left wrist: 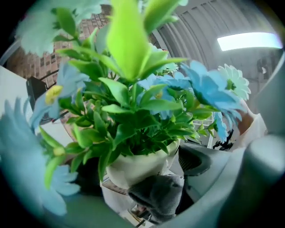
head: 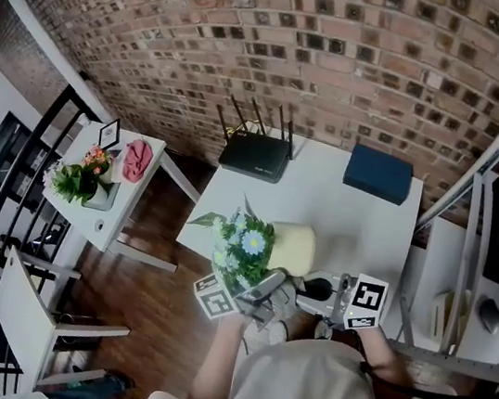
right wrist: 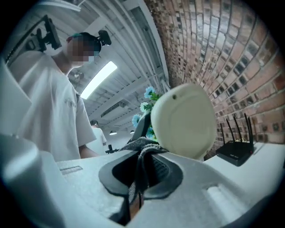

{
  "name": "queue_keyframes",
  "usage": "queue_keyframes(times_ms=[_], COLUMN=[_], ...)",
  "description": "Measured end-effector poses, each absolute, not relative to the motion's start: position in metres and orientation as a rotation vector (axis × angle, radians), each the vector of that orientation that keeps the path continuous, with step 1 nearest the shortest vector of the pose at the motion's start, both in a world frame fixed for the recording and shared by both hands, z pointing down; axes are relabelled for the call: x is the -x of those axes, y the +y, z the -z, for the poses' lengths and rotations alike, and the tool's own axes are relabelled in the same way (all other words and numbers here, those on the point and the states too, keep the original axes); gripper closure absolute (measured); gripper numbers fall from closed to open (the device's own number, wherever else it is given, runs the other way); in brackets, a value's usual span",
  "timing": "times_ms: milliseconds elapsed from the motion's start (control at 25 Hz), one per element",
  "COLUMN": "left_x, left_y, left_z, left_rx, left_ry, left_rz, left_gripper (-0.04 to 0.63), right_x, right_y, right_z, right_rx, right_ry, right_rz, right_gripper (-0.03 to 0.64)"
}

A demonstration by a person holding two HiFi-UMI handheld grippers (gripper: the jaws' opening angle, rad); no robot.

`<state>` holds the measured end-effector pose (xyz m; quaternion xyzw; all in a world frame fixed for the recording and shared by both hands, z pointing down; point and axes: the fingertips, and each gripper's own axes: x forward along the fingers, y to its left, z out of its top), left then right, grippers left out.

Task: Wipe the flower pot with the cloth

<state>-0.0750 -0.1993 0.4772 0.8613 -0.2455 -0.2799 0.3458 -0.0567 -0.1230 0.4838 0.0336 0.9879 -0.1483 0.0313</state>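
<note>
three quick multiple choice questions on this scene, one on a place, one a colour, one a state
1. Where is the router? a) on the floor b) on the white table c) on a chair
2. What colour are the flowers in the cream pot? a) red b) blue c) orange
3. What is the right gripper doing? a) open and empty b) shut on the pot c) shut on the grey cloth

1 b: it sits at the table's far edge.
2 b: the petals are pale blue.
3 c: its jaws pinch the cloth.
</note>
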Motion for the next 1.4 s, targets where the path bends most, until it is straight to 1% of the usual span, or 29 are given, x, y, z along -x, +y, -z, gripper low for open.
queue_keyframes(times_ms=[280, 480, 560, 800, 1000, 1080, 1280, 1400], left_x=[0.071, 0.057, 0.052, 0.035, 0.023, 0.02, 0.018, 0.021], left_y=[-0.189, -0.18, -0.177, -0.157, -0.135, -0.127, -0.12, -0.121], left_z=[-0.488, -0.487, -0.486, -0.484, -0.466, -0.459, -0.447, -0.44], left_rx=[-2.238, -2.258, -2.272, -2.344, -2.362, -2.351, -2.275, -2.243], left_ry=[-0.614, -0.557, -0.529, -0.427, -0.258, -0.197, -0.106, -0.078], left_rz=[0.661, 0.607, 0.588, 0.49, 0.59, 0.633, 0.745, 0.814], left_gripper=[0.04, 0.041, 0.041, 0.041, 0.041, 0.041, 0.041, 0.041], right_x=[0.033, 0.026, 0.021, -0.005, -0.014, -0.01, -0.009, -0.003], right_y=[-0.119, -0.124, -0.13, -0.174, -0.208, -0.212, -0.219, -0.211], right_z=[-0.453, -0.425, -0.416, -0.407, -0.432, -0.445, -0.477, -0.498], right_rx=[-0.05, -0.022, 0.015, 0.259, 0.388, 0.365, 0.237, 0.203], right_ry=[3.115, 3.125, 3.104, 2.993, 2.982, 2.995, 2.842, 2.818], right_rz=[0.183, 0.038, 0.031, 0.104, 0.232, 0.294, 0.642, 0.748], right_gripper=[0.615, 0.615, 0.614, 0.614, 0.614, 0.614, 0.614, 0.614])
